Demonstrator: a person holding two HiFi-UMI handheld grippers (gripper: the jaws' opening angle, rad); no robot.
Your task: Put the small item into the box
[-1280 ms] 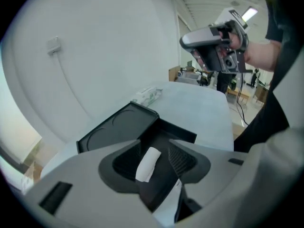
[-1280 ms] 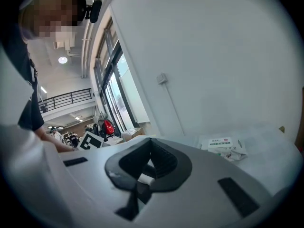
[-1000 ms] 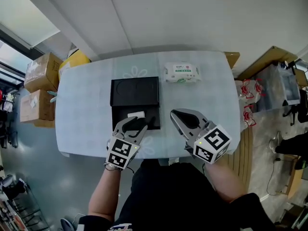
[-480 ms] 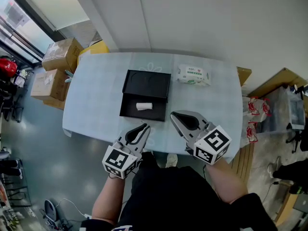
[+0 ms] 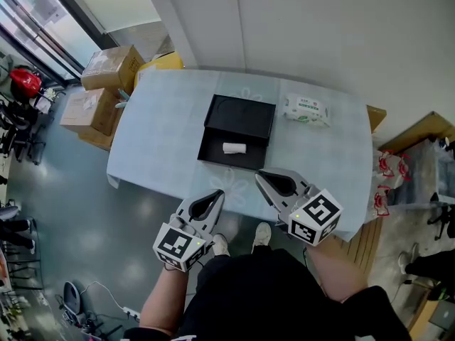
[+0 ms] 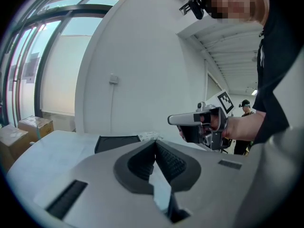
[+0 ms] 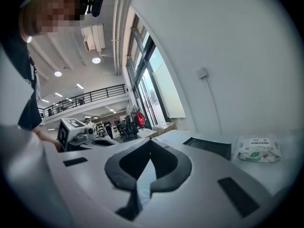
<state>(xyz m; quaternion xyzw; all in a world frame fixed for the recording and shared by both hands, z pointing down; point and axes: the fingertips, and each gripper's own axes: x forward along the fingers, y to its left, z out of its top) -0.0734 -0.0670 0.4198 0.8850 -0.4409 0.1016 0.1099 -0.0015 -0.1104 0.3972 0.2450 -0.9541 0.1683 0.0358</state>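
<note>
The small white item (image 5: 234, 148) lies inside the open black box (image 5: 245, 123) on the pale blue table (image 5: 163, 133). My left gripper (image 5: 217, 193) is held off the table's near edge, shut and empty, its jaws pressed together (image 6: 155, 144). My right gripper (image 5: 259, 175) hovers over the near edge to the right of the box, also shut with nothing in it (image 7: 150, 142). From the left gripper view the box (image 6: 116, 143) is ahead and the right gripper (image 6: 199, 121) is off to the right.
A pack of wet wipes (image 5: 307, 110) lies right of the box, also seen in the right gripper view (image 7: 256, 149). Cardboard boxes (image 5: 112, 67) and a yellow object (image 5: 163, 61) stand on the floor beyond the table's left end. The wall runs behind the table.
The left gripper drew back from the box toward me and its jaws closed empty, leaving the white item in the box. The table now appears farther away. The right gripper stayed shut.
</note>
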